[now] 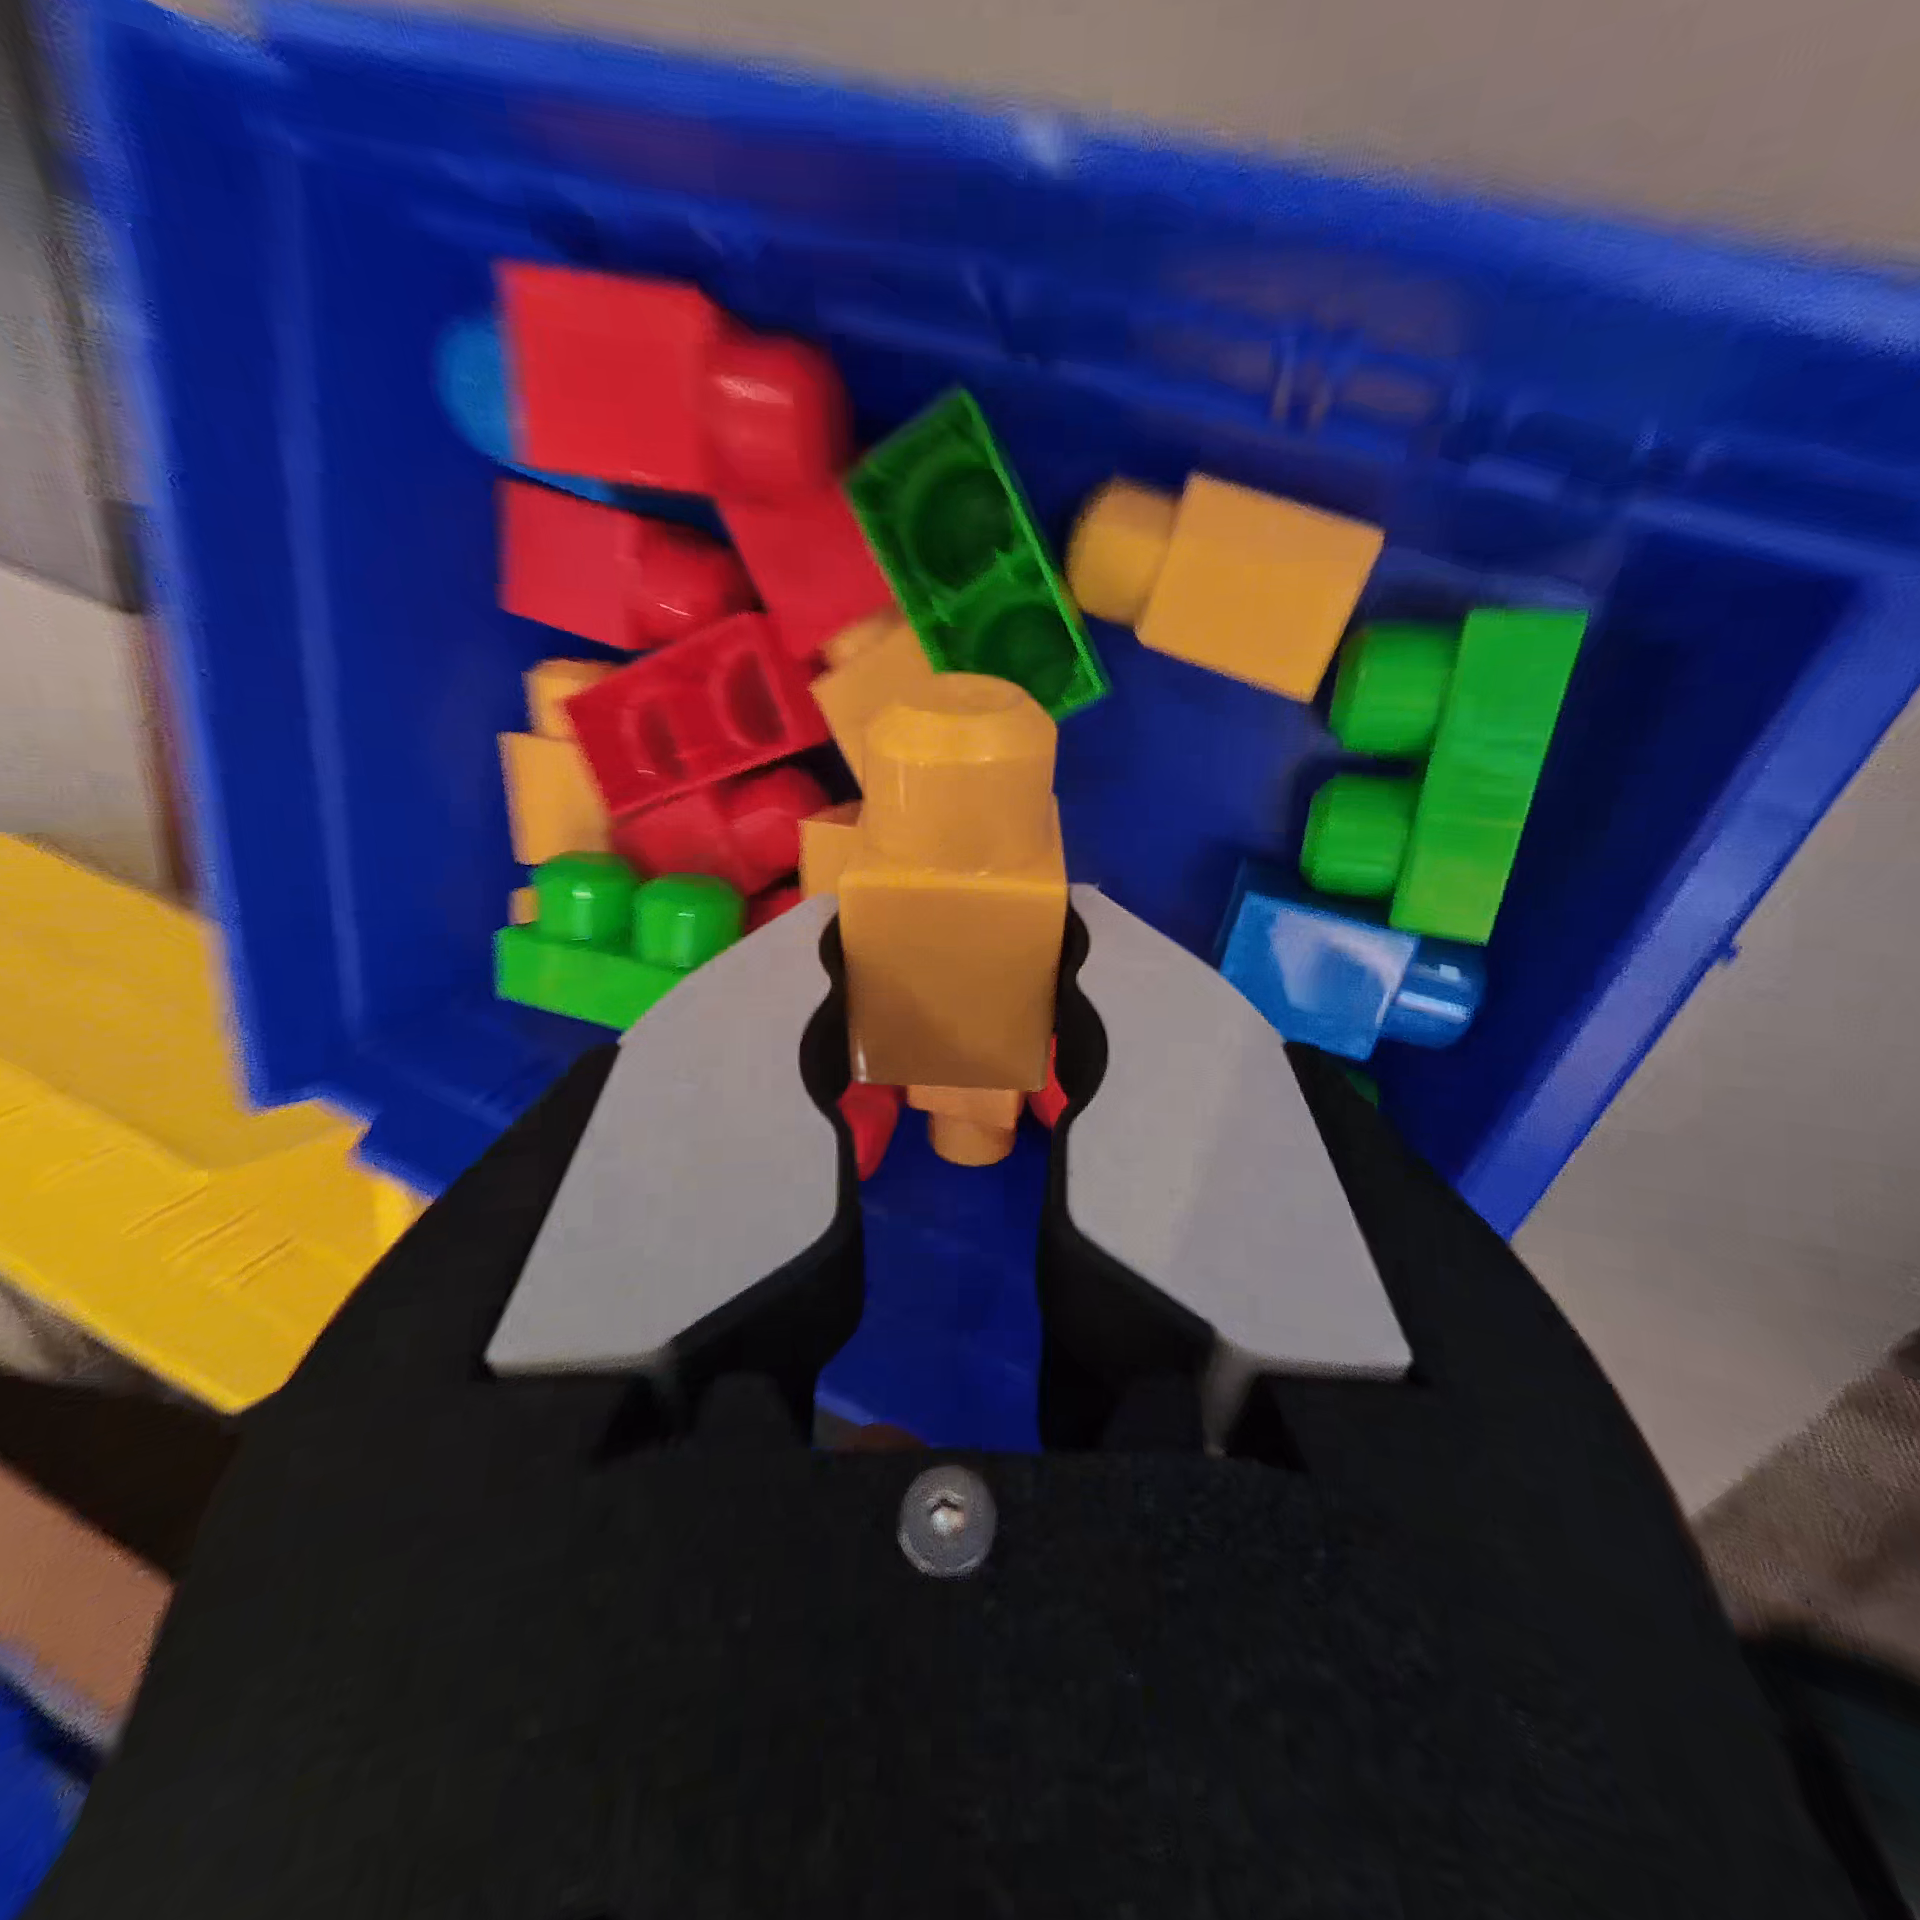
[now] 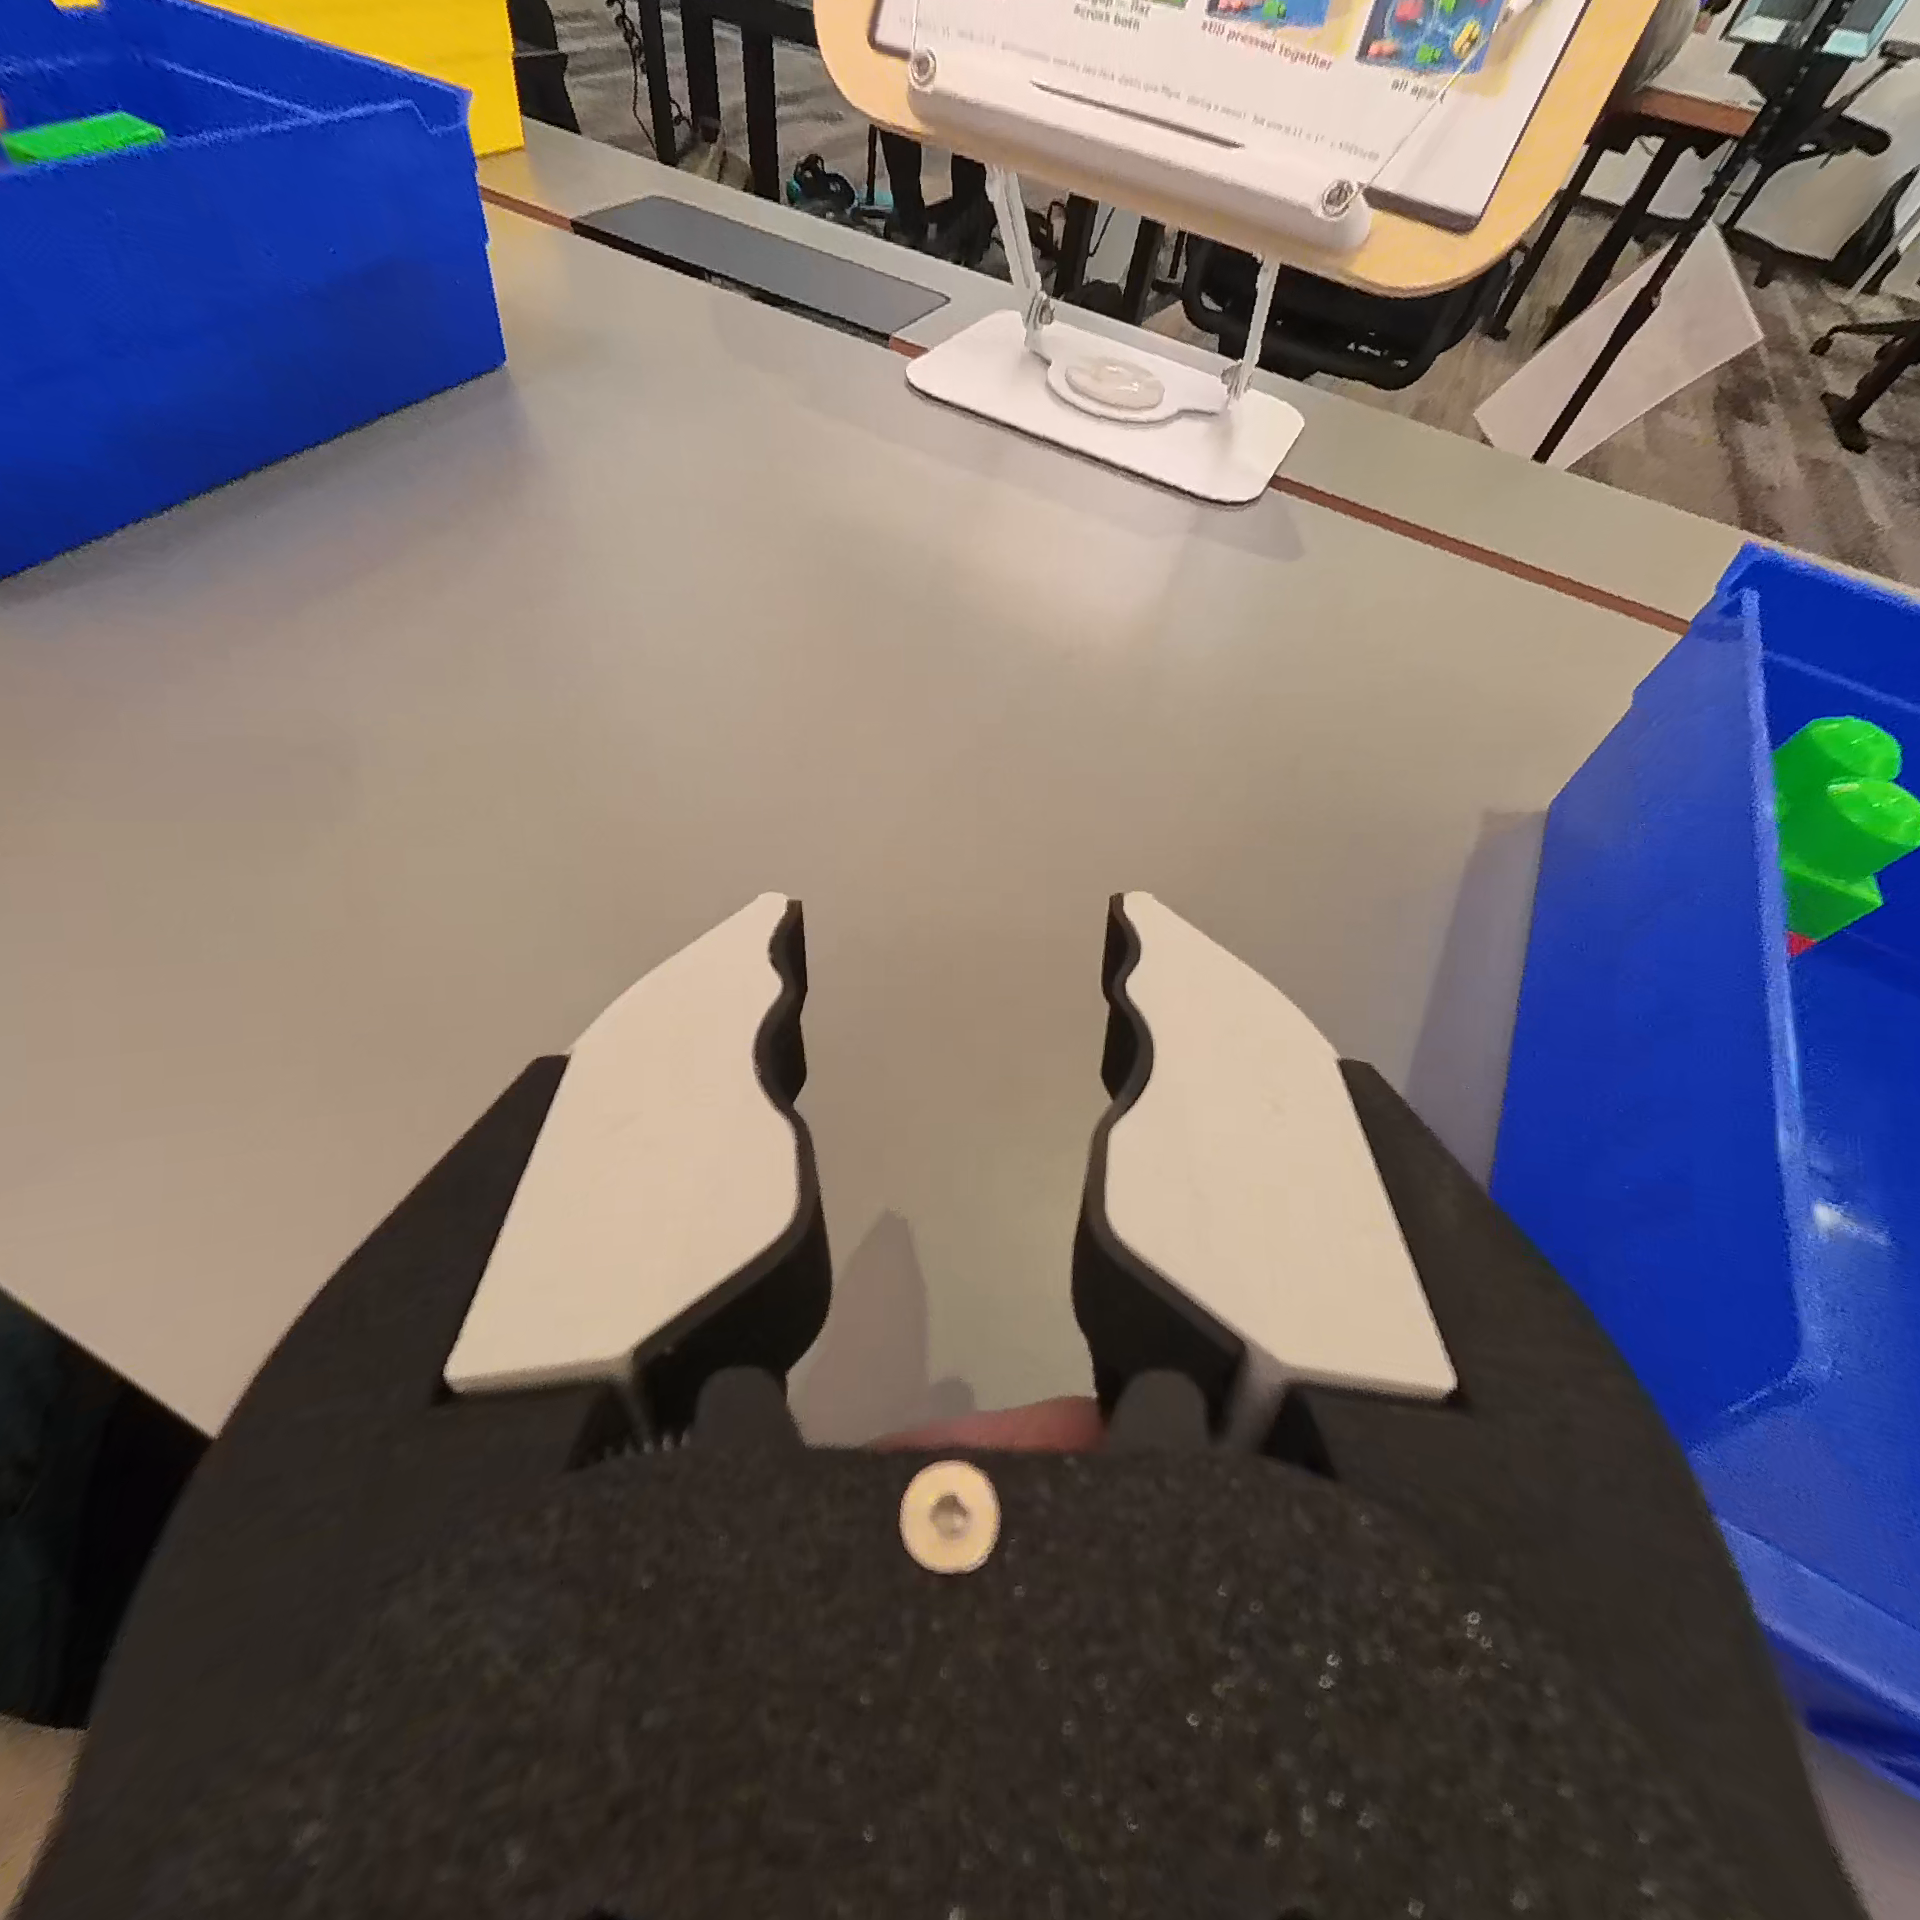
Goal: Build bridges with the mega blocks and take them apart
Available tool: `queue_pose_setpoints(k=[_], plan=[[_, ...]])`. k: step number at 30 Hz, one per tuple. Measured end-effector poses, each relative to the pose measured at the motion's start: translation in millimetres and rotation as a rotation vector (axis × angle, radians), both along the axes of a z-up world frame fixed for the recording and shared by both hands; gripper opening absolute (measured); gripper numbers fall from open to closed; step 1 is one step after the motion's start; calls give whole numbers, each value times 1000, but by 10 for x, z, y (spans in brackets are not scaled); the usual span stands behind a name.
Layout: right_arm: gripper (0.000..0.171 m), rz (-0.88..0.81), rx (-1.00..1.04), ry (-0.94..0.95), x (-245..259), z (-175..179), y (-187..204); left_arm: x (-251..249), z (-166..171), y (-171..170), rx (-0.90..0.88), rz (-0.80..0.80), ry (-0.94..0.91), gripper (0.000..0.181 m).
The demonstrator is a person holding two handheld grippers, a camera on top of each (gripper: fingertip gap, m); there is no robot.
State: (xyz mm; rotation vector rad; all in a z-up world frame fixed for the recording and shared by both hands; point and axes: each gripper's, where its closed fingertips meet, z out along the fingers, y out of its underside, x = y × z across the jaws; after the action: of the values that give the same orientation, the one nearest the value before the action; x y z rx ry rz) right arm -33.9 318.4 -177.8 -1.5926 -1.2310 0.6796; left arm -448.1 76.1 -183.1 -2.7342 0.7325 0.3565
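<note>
In the left wrist view my left gripper (image 1: pixel 954 935) is shut on an orange single-stud block (image 1: pixel 951 914), held stud-forward above a blue bin (image 1: pixel 1714 831). The bin holds several loose red (image 1: pixel 613 374), green (image 1: pixel 977 551), orange (image 1: pixel 1257 582) and blue (image 1: pixel 1320 971) blocks. The view is motion-blurred. In the right wrist view my right gripper (image 2: pixel 954 914) is open and empty, low over the grey table (image 2: pixel 727 675). A second blue bin (image 2: pixel 1662 1091) at the right holds a green block (image 2: pixel 1839 831). The other blue bin (image 2: pixel 229 312) stands at the far left.
A white stand (image 2: pixel 1112 400) carrying an instruction board (image 2: pixel 1195 104) stands at the back of the table, with a dark flat panel (image 2: pixel 758 260) beside it. A yellow object (image 1: pixel 135 1122) lies left of the bin in the left wrist view. Chairs and desks stand beyond the table.
</note>
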Motion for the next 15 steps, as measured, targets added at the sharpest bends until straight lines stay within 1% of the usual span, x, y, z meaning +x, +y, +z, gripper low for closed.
queue_pose_setpoints(k=[2,4,6,8,11,13,15], plan=[[54,7,6,2,1,26,-20,89,296,90,170,55,12,36],[54,11,8,6,3,46,-36,279,563,159,348,127,5,36],[53,19,5,10,-4,59,-59,671,761,217,519,153,-90,36],[53,27,6,12,-8,80,-84,975,901,259,673,236,-146,36],[53,37,11,21,-10,125,-129,1472,918,350,840,363,-309,36],[53,43,12,24,-13,146,-155,1692,858,438,923,470,-367,36],[53,49,14,30,-19,161,-177,1843,760,577,980,543,-386,36]])
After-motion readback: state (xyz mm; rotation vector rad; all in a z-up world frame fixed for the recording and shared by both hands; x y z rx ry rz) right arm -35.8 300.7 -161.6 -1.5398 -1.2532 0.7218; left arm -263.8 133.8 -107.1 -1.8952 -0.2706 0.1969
